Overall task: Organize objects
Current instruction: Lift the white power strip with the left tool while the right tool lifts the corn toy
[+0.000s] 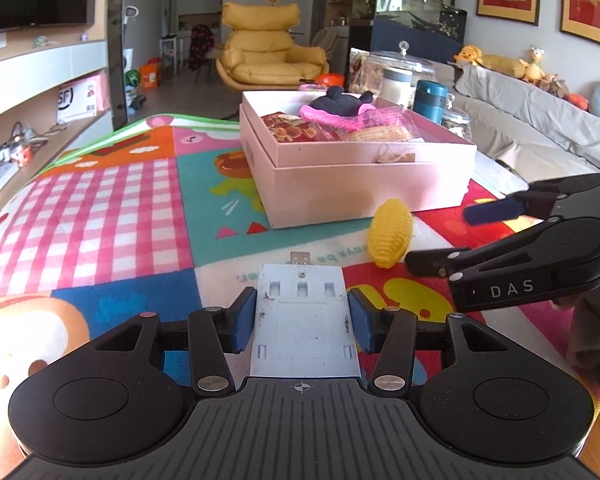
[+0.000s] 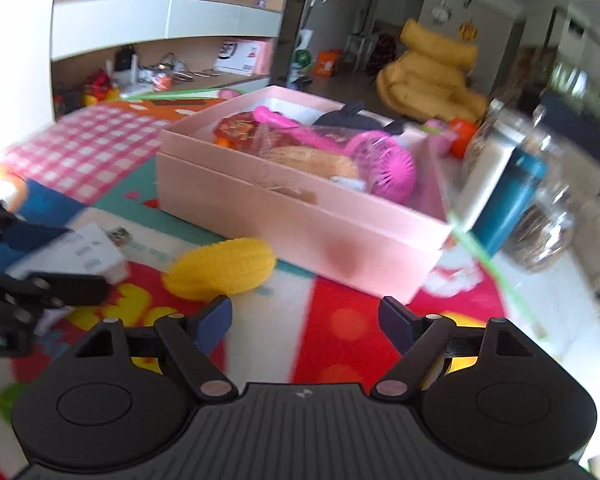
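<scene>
My left gripper is shut on a flat white device with a USB plug at its far end, held just above the colourful play mat. A yellow ribbed toy lies on the mat ahead and to the right, in front of the pink box. The box holds a pink fan, a black plush and packets. My right gripper is open and empty, just behind the yellow toy; it shows at the right of the left wrist view.
A teal bottle and glass jars stand behind the box on the right. A grey sofa runs along the right. A yellow armchair and TV shelves lie beyond the mat.
</scene>
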Available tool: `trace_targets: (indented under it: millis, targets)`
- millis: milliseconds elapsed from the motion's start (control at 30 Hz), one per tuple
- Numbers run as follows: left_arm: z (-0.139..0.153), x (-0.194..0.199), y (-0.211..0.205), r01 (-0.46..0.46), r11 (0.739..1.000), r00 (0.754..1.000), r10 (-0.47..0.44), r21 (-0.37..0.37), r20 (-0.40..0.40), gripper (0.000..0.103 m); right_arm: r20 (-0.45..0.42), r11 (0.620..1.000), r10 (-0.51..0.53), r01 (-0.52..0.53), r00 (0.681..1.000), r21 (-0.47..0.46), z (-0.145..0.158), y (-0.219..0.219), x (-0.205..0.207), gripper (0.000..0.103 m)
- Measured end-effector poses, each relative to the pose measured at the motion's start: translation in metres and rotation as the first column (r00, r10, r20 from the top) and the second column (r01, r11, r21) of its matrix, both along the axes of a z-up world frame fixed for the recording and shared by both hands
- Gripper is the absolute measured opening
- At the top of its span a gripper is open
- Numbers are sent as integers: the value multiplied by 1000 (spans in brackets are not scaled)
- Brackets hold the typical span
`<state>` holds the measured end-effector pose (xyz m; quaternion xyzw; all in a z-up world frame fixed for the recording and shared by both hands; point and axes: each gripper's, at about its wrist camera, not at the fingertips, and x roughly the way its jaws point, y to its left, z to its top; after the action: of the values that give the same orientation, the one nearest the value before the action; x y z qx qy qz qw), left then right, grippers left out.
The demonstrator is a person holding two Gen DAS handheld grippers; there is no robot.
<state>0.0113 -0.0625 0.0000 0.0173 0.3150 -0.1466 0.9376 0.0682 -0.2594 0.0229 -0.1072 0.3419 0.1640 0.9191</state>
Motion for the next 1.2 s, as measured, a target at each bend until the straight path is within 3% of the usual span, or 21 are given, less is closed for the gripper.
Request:
trace_targets:
  millis: [300, 533, 600, 667, 733, 1033, 1200]
  targets:
    - [-1, -2, 2, -3, 1000, 1000, 3, -23, 1, 54, 1, 999, 34, -34, 999, 36, -3, 33, 13, 79]
    - [-1, -3, 3, -3, 1000, 1000, 3, -14, 5, 53, -13, 998, -4, 5, 1000, 62, -6, 41, 24, 75]
    - [-1, -3, 3, -3, 1000, 1000, 3, -16, 4, 53, -17, 997, -19, 20, 1000, 72, -6, 39, 26, 71]
    - [-1, -3, 3, -3, 1000, 1000, 3, -17, 4, 53, -18, 996, -32, 33, 999, 80, -6, 36, 25, 59]
    - [-1, -3, 3, -3, 1000, 1000, 3, -20, 3, 53, -15, 996, -41, 42, 999, 78, -6, 34, 23, 57]
    - [-1, -2, 3, -4, 1000, 1000, 4, -23, 3, 53, -13, 996, -68, 69, 998, 63, -6, 32, 18, 58]
    - [-1, -2, 3, -4, 1000, 1000, 4, -24, 3, 53, -21, 997, -40, 41, 999, 61, -7, 33, 18, 74]
